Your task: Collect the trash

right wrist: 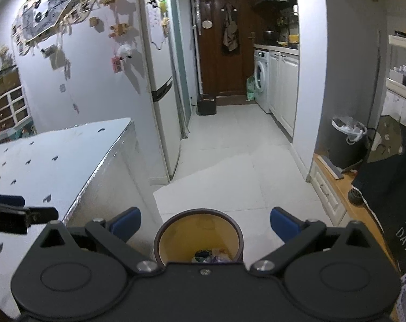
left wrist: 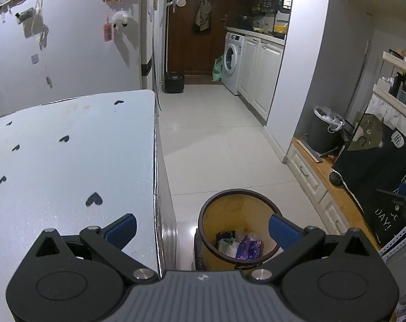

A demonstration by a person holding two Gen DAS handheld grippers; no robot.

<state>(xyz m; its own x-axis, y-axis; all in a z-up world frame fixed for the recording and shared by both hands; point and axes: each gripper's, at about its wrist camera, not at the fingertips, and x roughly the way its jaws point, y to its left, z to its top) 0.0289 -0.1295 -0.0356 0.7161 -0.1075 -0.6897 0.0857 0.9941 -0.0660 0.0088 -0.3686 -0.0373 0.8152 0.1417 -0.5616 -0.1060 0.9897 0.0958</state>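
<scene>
White floor tiles carried the yellow bin [left wrist: 237, 230] beside the worktop [left wrist: 69, 161] edge; both hand-held grippers, left [left wrist: 202, 228] and right [right wrist: 205, 222], hovered released above it, probably after dropping trash [left wrist: 240, 244].

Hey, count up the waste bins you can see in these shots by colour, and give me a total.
Yellow-lined bin on the floor beside the table: 1
Dark grey bin with a white bag by the far wall: 1
Small black bin near the brown door: 1
Total: 3

Floor tiles [left wrist: 216, 139] glossy; door [right wrist: 219, 53] dark wood; bin [left wrist: 229, 209] smooth plastic; table [left wrist: 69, 161] matt.
</scene>
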